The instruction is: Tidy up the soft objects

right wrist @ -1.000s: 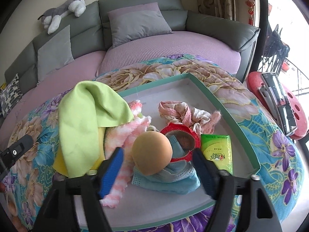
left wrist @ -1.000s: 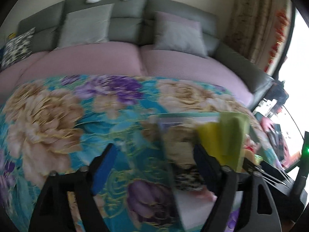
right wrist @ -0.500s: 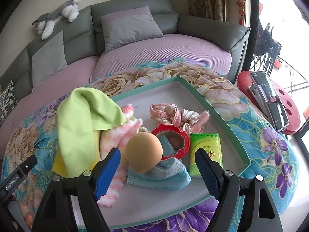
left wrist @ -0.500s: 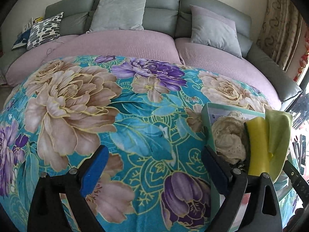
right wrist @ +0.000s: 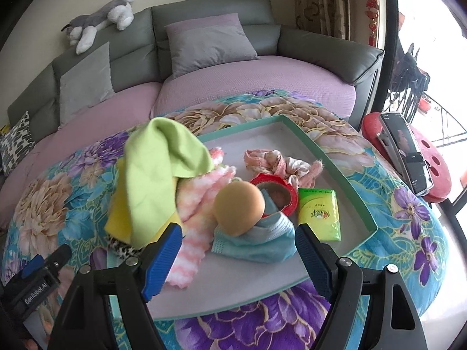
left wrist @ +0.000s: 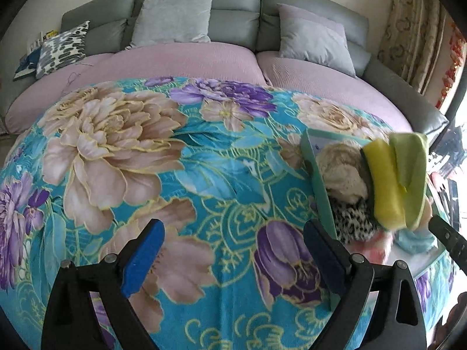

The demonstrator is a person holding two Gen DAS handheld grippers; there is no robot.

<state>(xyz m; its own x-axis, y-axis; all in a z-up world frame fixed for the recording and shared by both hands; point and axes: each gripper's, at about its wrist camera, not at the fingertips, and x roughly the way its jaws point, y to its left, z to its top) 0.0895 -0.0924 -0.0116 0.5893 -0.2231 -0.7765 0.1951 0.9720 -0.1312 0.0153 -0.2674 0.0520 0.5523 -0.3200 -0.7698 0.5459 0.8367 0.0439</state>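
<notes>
A green-rimmed tray [right wrist: 329, 157] sits on the floral blanket [left wrist: 175, 175]. It holds a lime cloth [right wrist: 157, 157] draped over a yellow cloth [right wrist: 119, 213], a pink-and-white fluffy cloth [right wrist: 201, 198], a tan ball [right wrist: 239, 207] on a blue cloth [right wrist: 262, 239], a red ring [right wrist: 274, 180], a green tissue pack [right wrist: 318, 213] and a pink crumpled fabric [right wrist: 274, 160]. My right gripper [right wrist: 238, 229] hangs open over the tray's near edge, holding nothing. My left gripper [left wrist: 232, 227] is open and empty above bare blanket, left of the tray [left wrist: 318, 180].
A grey sofa [right wrist: 210, 8] with cushions and a plush toy [right wrist: 99, 20] curves behind the pink seat. A red stool [right wrist: 432, 160] bearing a phone stands to the right. A cream fluffy item [left wrist: 341, 169] and a leopard-print piece [left wrist: 353, 218] lie at the tray's left end.
The left gripper swung left, away from the tray, which slid from the middle to the right edge of its view, and its jaws widened. The right gripper drew back slightly.
</notes>
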